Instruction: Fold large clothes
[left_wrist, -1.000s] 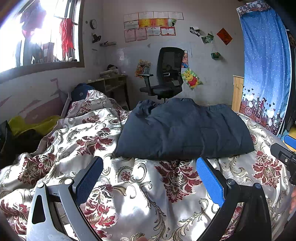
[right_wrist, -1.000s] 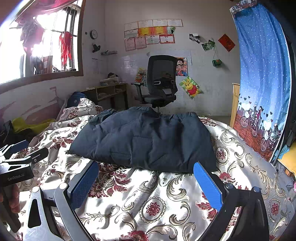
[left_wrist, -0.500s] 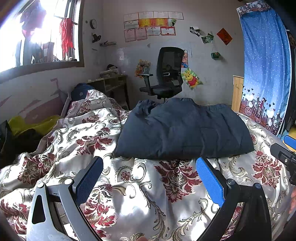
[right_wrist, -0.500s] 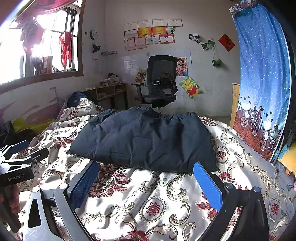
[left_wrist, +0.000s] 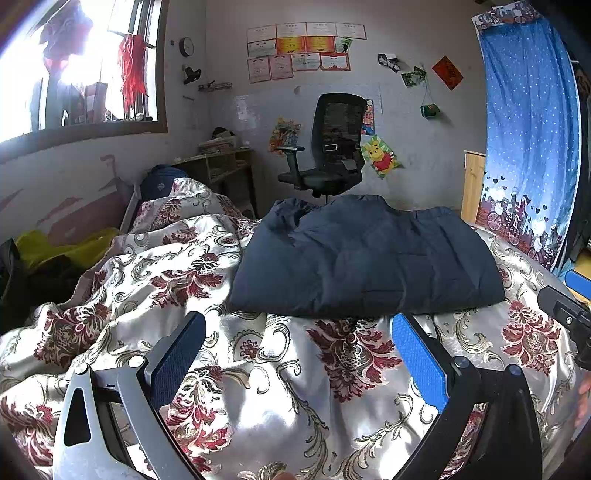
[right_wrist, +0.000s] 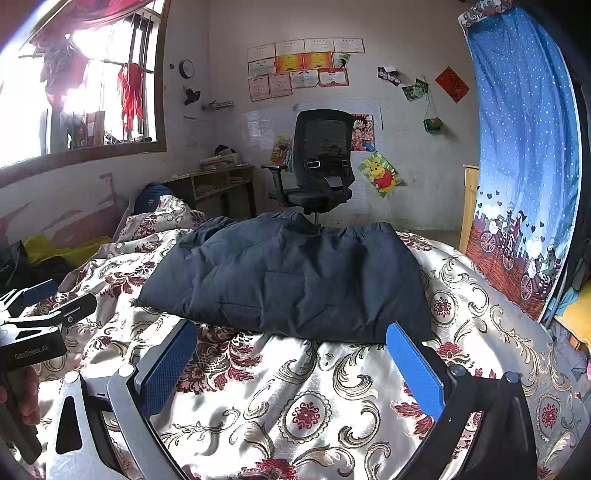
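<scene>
Padded navy jacket (left_wrist: 365, 258) lies folded on bed quilt (left_wrist: 258, 369), long axis crosswise, straight ahead of both. Left gripper (left_wrist: 299, 354) and right gripper (right_wrist: 291, 354): jaws spread, empty, equally near.

The folded jacket (left_wrist: 365, 258) lies on the bed (left_wrist: 258, 369); an office chair (left_wrist: 328, 147) stands behind it, a curtain (left_wrist: 528, 140) to the right.

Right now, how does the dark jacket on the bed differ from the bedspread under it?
The navy puffer jacket is plain, matte and quilted; the floral satin bedspread is shiny with red flowers and scrolls. The jacket is folded into a compact block; the bedspread lies spread out and rumpled. Neither is touched by a tool.
</scene>
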